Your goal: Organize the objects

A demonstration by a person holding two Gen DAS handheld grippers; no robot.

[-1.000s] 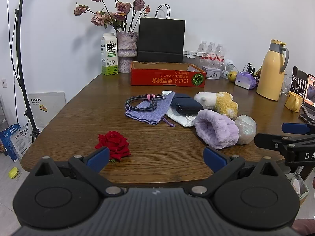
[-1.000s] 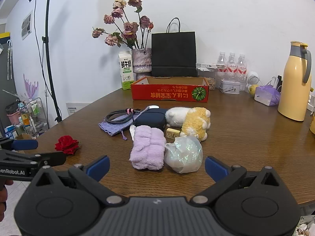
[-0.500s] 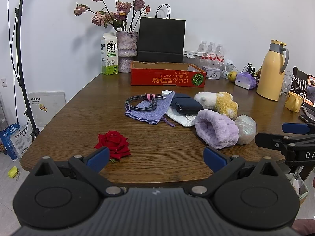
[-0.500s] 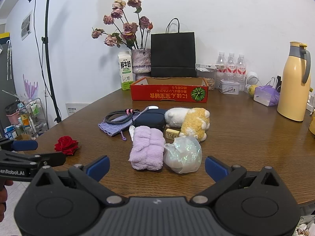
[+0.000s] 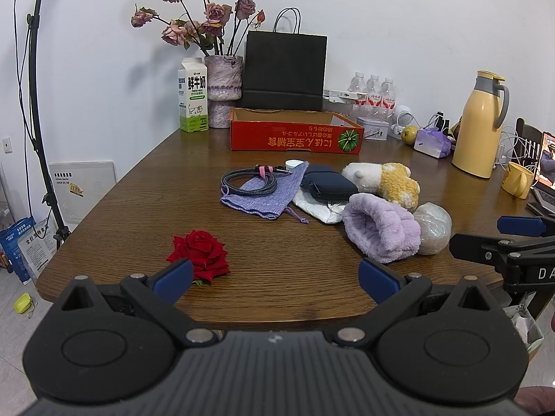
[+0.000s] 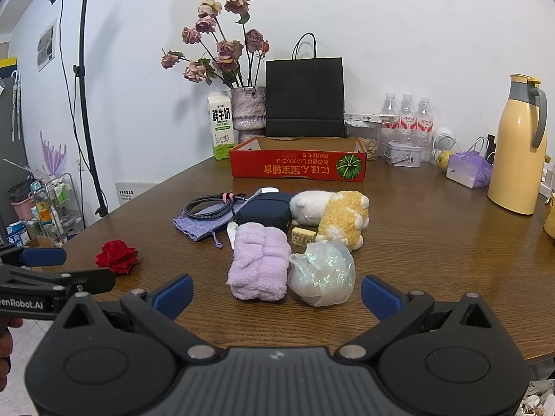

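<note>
A yellow thermos (image 6: 515, 145), milk carton (image 6: 220, 125) and black paper bag (image 6: 304, 97) stand along the wall.

Rose (image 5: 201, 253) left of towel (image 5: 380, 230), plush toy (image 5: 385, 180) behind towel, box (image 5: 295, 135) farther back

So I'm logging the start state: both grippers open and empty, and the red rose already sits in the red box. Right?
Not quite. The red rose lies on the table near its front edge, far from the red box; the left wrist view shows it. Left gripper and right gripper are open and empty.
</note>
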